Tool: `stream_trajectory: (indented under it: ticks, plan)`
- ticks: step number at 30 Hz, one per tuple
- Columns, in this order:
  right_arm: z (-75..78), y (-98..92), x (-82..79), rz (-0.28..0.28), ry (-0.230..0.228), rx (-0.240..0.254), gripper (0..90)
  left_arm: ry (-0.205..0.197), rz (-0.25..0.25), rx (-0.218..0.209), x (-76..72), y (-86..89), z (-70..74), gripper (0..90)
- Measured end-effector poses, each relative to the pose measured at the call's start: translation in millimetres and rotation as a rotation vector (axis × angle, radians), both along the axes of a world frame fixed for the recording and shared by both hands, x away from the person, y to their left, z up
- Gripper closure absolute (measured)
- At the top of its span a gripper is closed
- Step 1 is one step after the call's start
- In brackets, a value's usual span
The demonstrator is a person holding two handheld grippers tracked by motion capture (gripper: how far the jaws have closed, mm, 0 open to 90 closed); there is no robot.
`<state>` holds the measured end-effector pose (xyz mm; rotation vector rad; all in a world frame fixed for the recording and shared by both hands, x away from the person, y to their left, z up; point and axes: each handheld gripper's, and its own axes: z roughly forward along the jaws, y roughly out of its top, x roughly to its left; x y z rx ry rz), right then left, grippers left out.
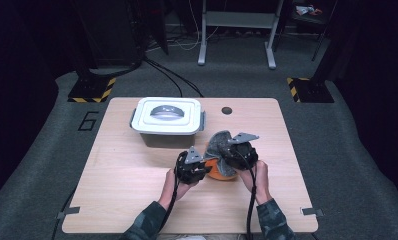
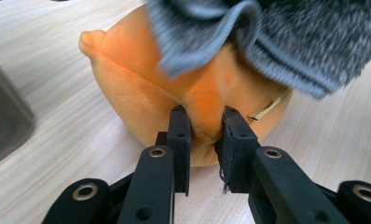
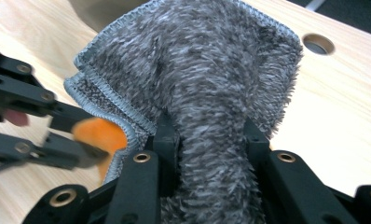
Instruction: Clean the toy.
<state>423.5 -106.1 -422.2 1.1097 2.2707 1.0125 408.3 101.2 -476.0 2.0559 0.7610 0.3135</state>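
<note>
The left hand-held gripper [image 2: 203,122] is clenched on a fold of the orange plush toy [image 2: 141,88]; both pads pinch the soft fabric between them. The toy rests on the counter [image 1: 127,175], just in front of the lidded container [image 1: 168,121] and toward its right end. In the high view most of the toy is hidden behind the two grippers – a small orange patch [image 1: 218,171] remains visible between them.

The right hand-held gripper [image 3: 211,133] is grasping the grey cloth [image 3: 197,65]: a bunched column of pile fills the gap between its pads. The cloth rises above the toy and drapes over its upper part, covering that side in the left gripper view [image 2: 286,37], where its near edge is blurred. Whether the cloth rests on the toy or hangs just clear cannot be determined.

In the right gripper view the far end of the left hand-held gripper [image 3: 88,151] is blurred, and the toy shows as an orange sliver [image 3: 102,133] under the cloth hem. The container's front wall is cut off at the left edge of the left gripper view [image 2: 6,116]. A round hole [image 1: 227,110] in the counter lies to the right of the container.
</note>
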Motion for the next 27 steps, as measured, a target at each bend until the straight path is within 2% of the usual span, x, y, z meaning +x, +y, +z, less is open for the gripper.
stream_trajectory:
  ticks: [12, 19, 21, 26, 27]
  plan:
    - [-17.6, -48.5, 1.2, -0.105, 0.050, 0.036, 66.3, 0.010, -0.002, -0.005, 1.3, 0.8, -1.1, 75.8]
    - [-30.0, -64.8, 2.4, -0.169, 0.108, 0.060, 66.3, 0.009, -0.002, -0.001, 1.2, 0.4, -1.2, 75.8]
    - [-33.6, -67.9, 3.7, -0.178, 0.109, 0.041, 66.3, 0.009, -0.001, 0.000, 1.4, 0.5, -1.3, 75.8]
    - [-48.0, -71.7, 6.2, -0.220, 0.151, 0.026, 66.1, 0.011, 0.001, -0.001, 1.5, 0.8, -1.7, 75.8]
    - [-51.5, -72.9, 6.7, -0.214, 0.162, 0.023, 66.2, 0.012, 0.001, -0.002, 1.6, 1.0, -1.7, 75.7]
